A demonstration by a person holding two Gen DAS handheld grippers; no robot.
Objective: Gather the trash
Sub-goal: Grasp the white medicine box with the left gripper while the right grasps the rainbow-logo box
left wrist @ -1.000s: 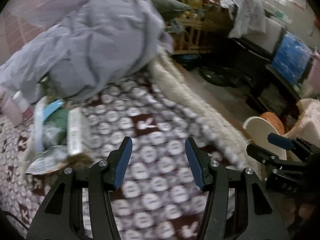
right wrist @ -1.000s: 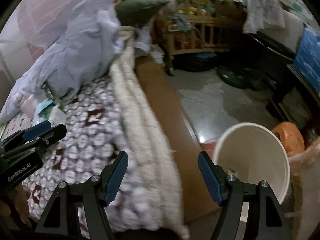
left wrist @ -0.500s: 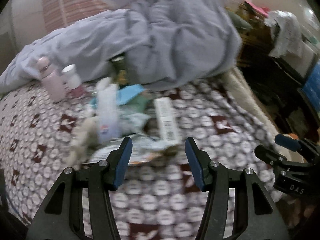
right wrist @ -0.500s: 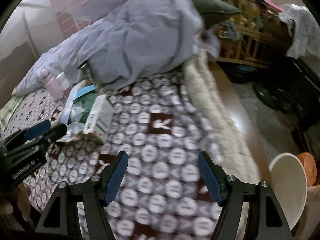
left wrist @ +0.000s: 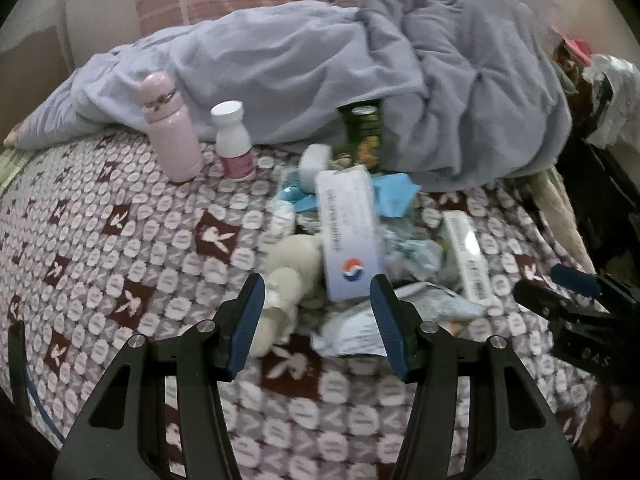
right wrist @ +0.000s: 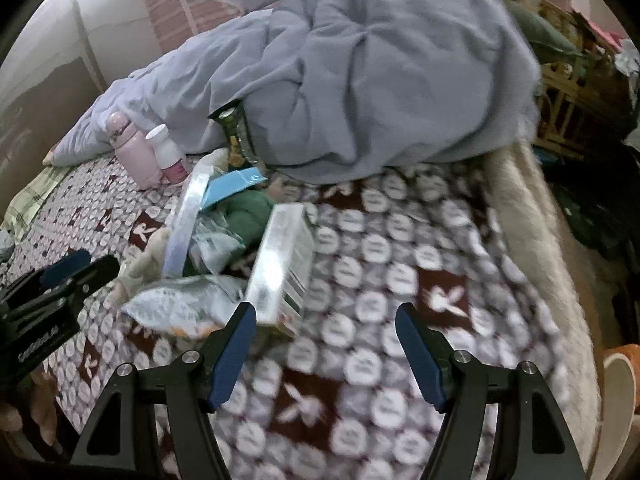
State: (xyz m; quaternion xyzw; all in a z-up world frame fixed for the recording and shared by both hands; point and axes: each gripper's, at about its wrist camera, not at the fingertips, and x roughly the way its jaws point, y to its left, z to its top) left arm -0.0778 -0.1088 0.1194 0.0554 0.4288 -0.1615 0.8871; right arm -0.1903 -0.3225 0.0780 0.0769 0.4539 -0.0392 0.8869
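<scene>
Both grippers are tilted down, side by side. The left gripper (left wrist: 317, 308) has its jaws apart with nothing clamped between the blue pads (left wrist: 246, 320). The right gripper (right wrist: 325, 336) is spread a bit wider, also holding nothing. From the right camera you can just catch a hand (right wrist: 38, 420) at the bottom left, under the left gripper's body.
</scene>
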